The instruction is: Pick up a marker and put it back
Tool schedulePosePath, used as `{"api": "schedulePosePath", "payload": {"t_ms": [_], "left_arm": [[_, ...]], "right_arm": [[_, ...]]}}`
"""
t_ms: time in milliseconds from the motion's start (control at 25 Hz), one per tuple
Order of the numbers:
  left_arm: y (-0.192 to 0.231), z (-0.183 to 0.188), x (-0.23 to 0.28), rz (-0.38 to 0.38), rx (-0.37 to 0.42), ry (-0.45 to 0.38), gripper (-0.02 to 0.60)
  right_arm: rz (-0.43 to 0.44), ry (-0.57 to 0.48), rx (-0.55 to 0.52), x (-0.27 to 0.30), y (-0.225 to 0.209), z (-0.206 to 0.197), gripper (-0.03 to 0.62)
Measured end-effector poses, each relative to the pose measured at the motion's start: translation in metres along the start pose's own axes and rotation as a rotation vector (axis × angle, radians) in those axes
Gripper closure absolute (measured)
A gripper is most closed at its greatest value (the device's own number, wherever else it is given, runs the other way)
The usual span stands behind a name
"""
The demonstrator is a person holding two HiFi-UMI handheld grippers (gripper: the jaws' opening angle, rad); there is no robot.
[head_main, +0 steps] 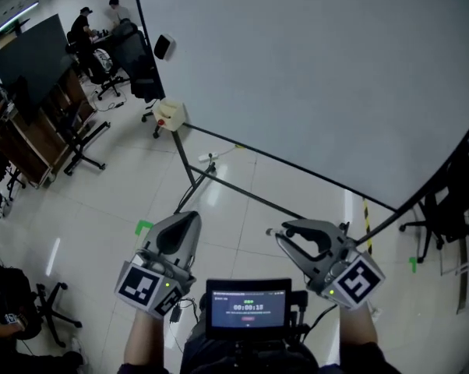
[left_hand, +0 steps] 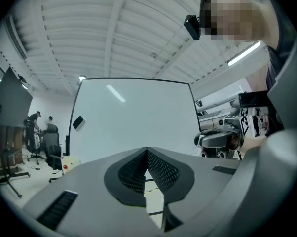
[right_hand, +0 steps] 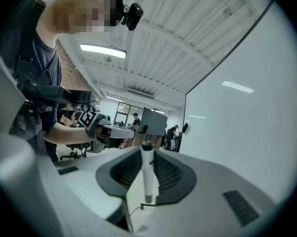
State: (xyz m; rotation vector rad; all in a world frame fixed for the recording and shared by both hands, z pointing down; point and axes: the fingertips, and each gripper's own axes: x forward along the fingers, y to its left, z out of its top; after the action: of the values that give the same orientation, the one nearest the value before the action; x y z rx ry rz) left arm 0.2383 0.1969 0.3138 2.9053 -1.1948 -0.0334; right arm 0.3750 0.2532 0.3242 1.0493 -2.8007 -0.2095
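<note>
Two claws sit low in your head view. Your left claw (head_main: 189, 220) at 7 o'clock is closed tip to tip, with nothing between its pads. Your right claw (head_main: 281, 229) at 5 o'clock clamps the marker (right_hand: 147, 174), a white barrel with a dark cap that stands upright between the pads.

Open room lies ahead and toward 10 o'clock, across bare floor (head_main: 125, 201). From 12 to 3 o'clock the big whiteboard (head_main: 320, 76) closes that side. Its dark stand legs (head_main: 242, 193) run along the floor just beyond both claw tips, so the lower edge there is tight. A dark chair (head_main: 437, 216) stands at 3 o'clock behind the board's edge. Desks, chairs and people (head_main: 82, 26) crowd the far 11 o'clock corner.

The floor is glossy pale tile and reflects the ceiling lights. A green tape mark (head_main: 143, 227) lies just beside your left claw, and a yellow-and-black strip (head_main: 366, 213) lies at 4 o'clock.

The screen (head_main: 248, 304) at 6 o'clock shows a timer starting 00:00; the remaining digits are too small to read.
</note>
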Motion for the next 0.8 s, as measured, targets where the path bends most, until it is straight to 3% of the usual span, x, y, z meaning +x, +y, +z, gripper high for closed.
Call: {"api": "schedulePosePath", "payload": {"t_ms": [200,400,800], "left_arm": [[-0.016,-0.006,-0.019,0.083,0.037,0.041,0.581],[-0.005,0.004,-0.055,0.155,0.059,0.024,0.581],[0.031,0.01,-0.15,0.134,0.068,0.045,0.581]], "right_arm": [[0.063,-0.034,0.02,-0.009,0.001,-0.007,0.5],[0.137,-0.041,0.018,0.008,0.032,0.0,0.5],[0.216,-0.046,-0.013,0.073,0.131,0.029,0.5]]}}
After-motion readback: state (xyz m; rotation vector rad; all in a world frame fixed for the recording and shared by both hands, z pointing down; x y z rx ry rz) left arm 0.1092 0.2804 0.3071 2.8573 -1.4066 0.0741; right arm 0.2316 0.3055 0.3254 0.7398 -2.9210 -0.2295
